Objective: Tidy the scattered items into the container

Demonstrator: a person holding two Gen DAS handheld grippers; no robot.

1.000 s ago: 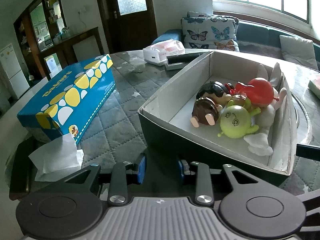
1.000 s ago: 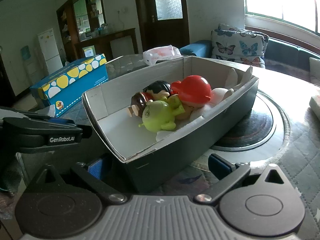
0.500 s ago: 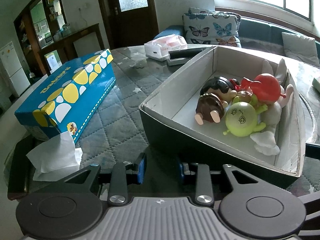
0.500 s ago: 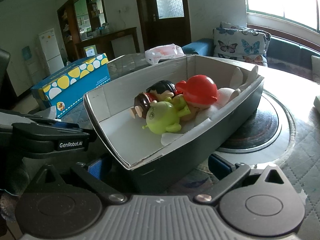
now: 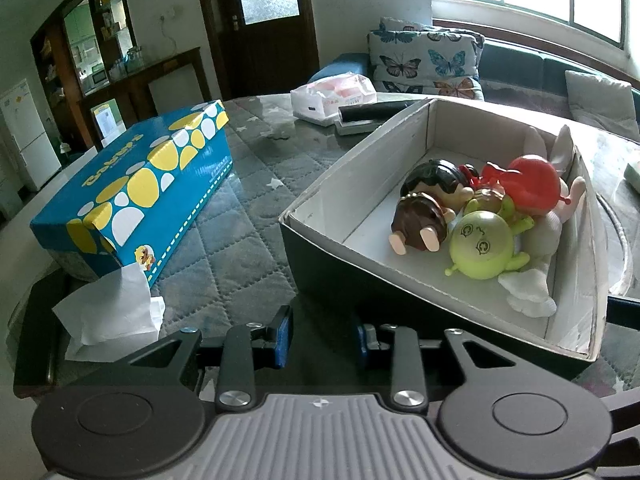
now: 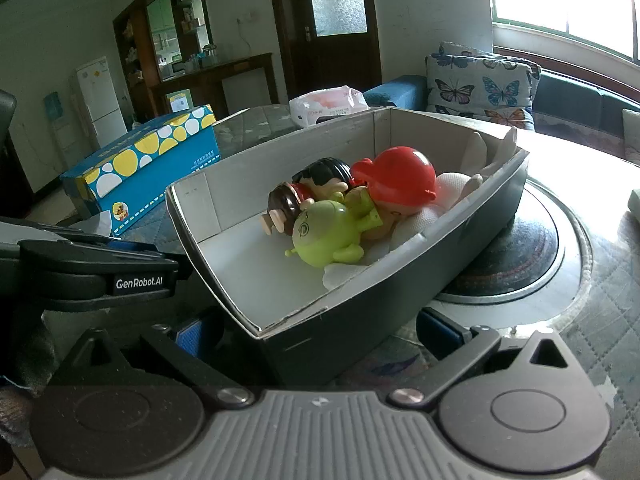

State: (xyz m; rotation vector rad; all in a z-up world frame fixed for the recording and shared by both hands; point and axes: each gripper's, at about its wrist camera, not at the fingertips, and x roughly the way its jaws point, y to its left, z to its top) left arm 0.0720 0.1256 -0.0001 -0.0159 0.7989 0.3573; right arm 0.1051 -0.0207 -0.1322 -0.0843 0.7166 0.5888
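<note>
right gripper point(image 6: 320, 328) straddles box point(image 6: 400, 300) corner, long axis pointing away.

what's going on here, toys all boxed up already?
Looks that way. The toy figures, including the green one and the red-capped one, lie together inside the open cardboard box. The left gripper and right gripper are both open, empty, and near the box's front end. The blue tissue box sits beside it on the quilted table.
</note>
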